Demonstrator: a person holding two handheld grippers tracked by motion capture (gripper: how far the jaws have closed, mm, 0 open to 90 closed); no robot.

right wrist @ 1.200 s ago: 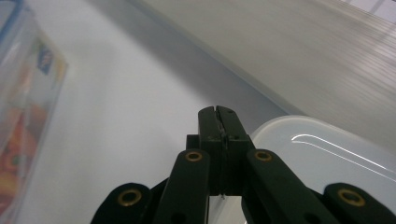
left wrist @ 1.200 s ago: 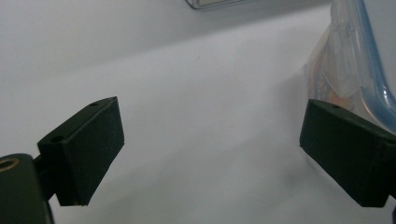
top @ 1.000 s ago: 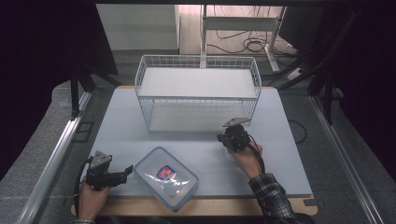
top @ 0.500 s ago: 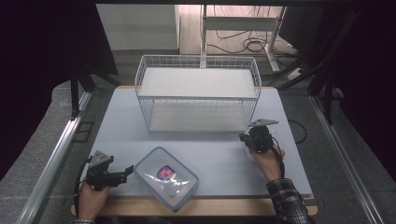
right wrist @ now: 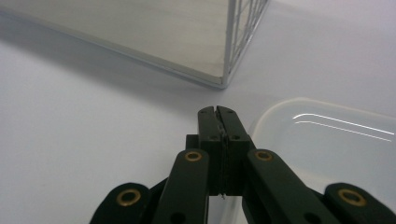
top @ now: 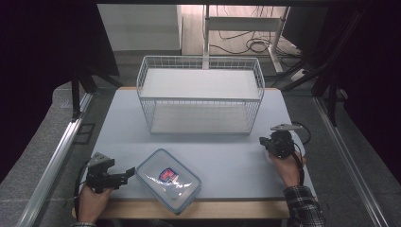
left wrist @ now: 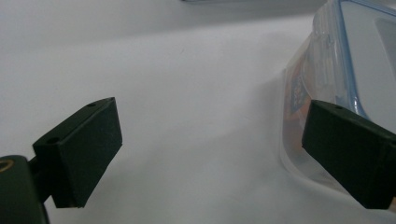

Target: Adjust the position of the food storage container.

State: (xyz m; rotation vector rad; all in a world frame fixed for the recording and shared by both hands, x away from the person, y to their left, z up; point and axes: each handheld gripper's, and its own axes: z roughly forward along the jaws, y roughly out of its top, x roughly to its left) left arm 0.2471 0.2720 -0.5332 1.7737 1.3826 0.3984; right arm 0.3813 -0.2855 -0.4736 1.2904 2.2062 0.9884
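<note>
Left gripper fingers apart beside clear container: straddle rim squarely before closing. Right gripper fingers together, right of container.

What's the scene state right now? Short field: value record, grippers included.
surface: pale table
basket: white wire basket, upright at the far middle of the table, nothing seen inside
container: clear lidded container with blue seal, near edge, lid on
left gripper: left gripper, jaws wide open, beside the container's left end; one jaw sits in front of its side wall in the left gripper view
right gripper: right gripper, jaws closed on nothing, near the basket's corner
other: translucent lid or tray next to the right gripper, identity unclear
</note>
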